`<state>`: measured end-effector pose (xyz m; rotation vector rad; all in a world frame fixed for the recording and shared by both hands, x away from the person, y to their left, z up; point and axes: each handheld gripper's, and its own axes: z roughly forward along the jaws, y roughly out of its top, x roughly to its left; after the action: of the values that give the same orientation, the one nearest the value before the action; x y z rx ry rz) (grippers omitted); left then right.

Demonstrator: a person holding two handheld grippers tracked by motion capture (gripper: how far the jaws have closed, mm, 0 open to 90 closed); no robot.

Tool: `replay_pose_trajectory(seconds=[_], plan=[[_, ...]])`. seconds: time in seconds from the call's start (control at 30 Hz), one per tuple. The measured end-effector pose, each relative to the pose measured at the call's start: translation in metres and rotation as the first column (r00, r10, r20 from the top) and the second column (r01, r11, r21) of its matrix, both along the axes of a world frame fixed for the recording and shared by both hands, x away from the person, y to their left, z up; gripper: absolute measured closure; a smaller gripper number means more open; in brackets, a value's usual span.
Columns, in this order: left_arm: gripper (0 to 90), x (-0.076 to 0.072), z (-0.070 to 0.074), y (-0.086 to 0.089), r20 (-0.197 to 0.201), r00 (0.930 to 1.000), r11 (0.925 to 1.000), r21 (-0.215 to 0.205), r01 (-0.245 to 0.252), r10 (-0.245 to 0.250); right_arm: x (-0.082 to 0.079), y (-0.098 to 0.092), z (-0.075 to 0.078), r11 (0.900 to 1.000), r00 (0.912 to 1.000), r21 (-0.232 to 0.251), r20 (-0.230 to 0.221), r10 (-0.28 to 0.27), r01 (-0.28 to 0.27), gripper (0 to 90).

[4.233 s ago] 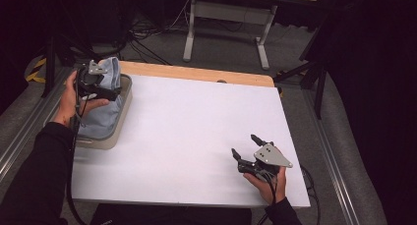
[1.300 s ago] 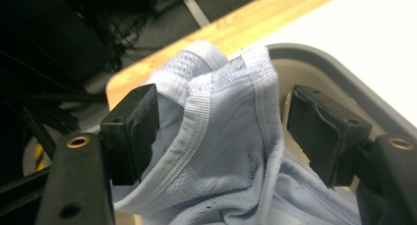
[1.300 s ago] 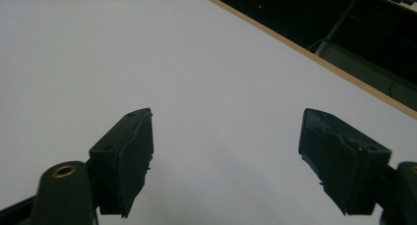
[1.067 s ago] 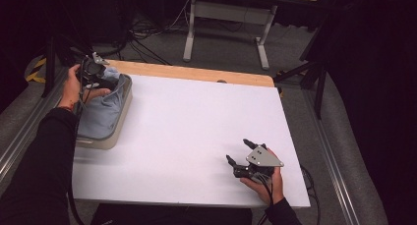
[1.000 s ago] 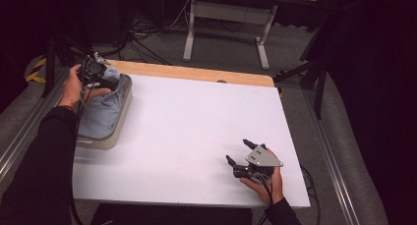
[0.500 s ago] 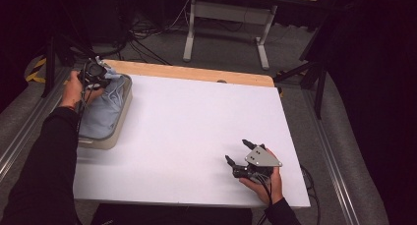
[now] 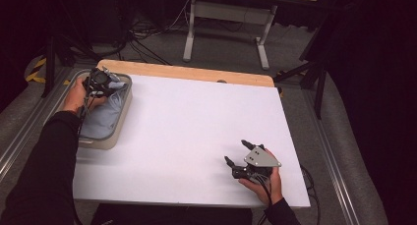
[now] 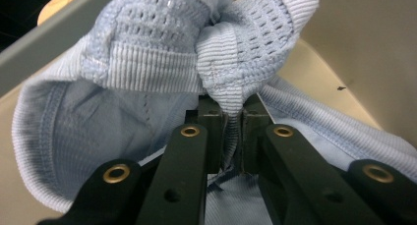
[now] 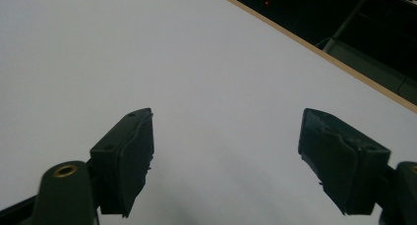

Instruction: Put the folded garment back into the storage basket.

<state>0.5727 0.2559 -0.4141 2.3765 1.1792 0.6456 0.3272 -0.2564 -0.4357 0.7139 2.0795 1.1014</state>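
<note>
Now that the left gripper [image 8: 227, 136] sits at the far end of the beige tub [image 7: 119, 118], its jaws have just been closing and are clamped on a ribbed fold of the pale blue garment [image 8: 147, 63], where a second ago they stood apart over it. That grip suggests the cloth is about to be lifted out of the tub, in which it is bundled at the left edge of the white table [image 7: 196, 131]. The right gripper [image 9: 226, 161] rests with its jaws spread wide, nothing between them, near the table's front right corner. Counted: one garment, one tub, two grippers.
</note>
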Motion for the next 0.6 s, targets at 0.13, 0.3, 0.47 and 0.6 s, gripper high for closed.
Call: replay_pose_trajectory(seconds=[0.13, 0.3, 0.47, 0.6], plan=[[69.7, -0.004, 0.005, 0.005, 0.041, 0.9990, 0.9996, -0.024, -0.017, 0.018, 0.000, 0.000, 0.000, 1.000, 1.0000, 0.002, -0.001, 0.000, 0.000, 22.2], [55.7, -0.012, 0.010, 0.010, 0.072, 0.9972, 0.9974, -0.070, -0.014, 0.019, 0.000, 0.001, 0.000, 1.000, 1.0000, 0.002, 0.000, 0.005, -0.005, 22.2], [44.8, -0.021, 0.021, 0.014, 0.104, 0.9942, 0.9948, -0.100, -0.017, 0.028, 0.000, 0.001, 0.001, 1.000, 1.0000, 0.000, -0.002, 0.006, -0.006, 22.2], [35.5, -0.027, 0.030, 0.020, 0.142, 0.9886, 0.9903, -0.135, -0.032, 0.051, -0.001, 0.002, 0.002, 1.000, 1.0000, -0.006, 0.003, 0.007, -0.007, 22.2]])
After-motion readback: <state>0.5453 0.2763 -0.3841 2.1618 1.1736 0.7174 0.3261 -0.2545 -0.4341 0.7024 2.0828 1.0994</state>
